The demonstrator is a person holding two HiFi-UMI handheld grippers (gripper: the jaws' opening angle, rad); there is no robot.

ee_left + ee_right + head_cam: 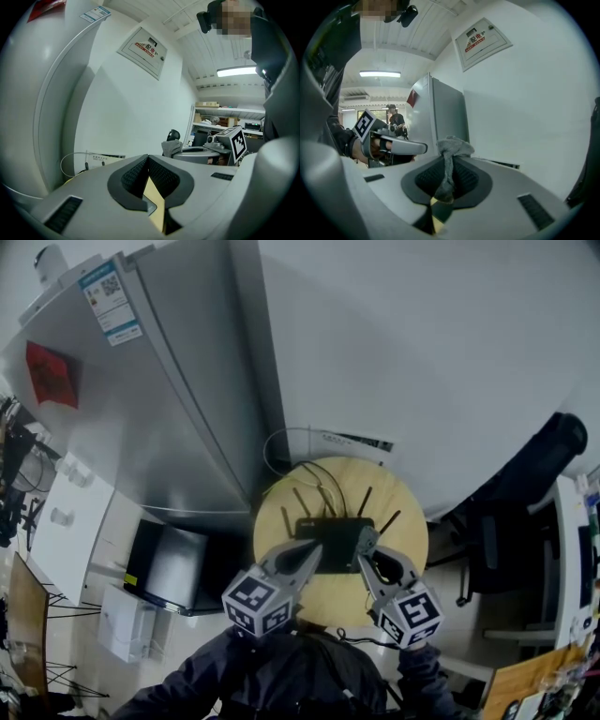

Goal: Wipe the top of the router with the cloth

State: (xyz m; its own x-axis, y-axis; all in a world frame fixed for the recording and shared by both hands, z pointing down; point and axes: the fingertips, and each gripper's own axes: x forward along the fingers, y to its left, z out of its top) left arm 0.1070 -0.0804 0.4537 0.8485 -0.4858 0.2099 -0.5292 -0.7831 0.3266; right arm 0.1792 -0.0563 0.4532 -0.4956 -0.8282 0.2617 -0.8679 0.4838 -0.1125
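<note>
Two grippers, angled down over black router (333, 530) on round wooden table (278, 514). Left gripper (316, 553): jaws pressed together, empty. Right gripper (362, 546): jaws pinching grey cloth (451, 148) at router's right end.

The router (333, 531) is sitting on the round table (277, 521), which is standing before the wall, the fridge (141, 399) to its left and a chair (525, 474) to its right. The left gripper (316, 552) and right gripper (365, 542) are hanging side by side at the router's near edge, the cloth (449, 154) sitting between the right one's jaws.
</note>
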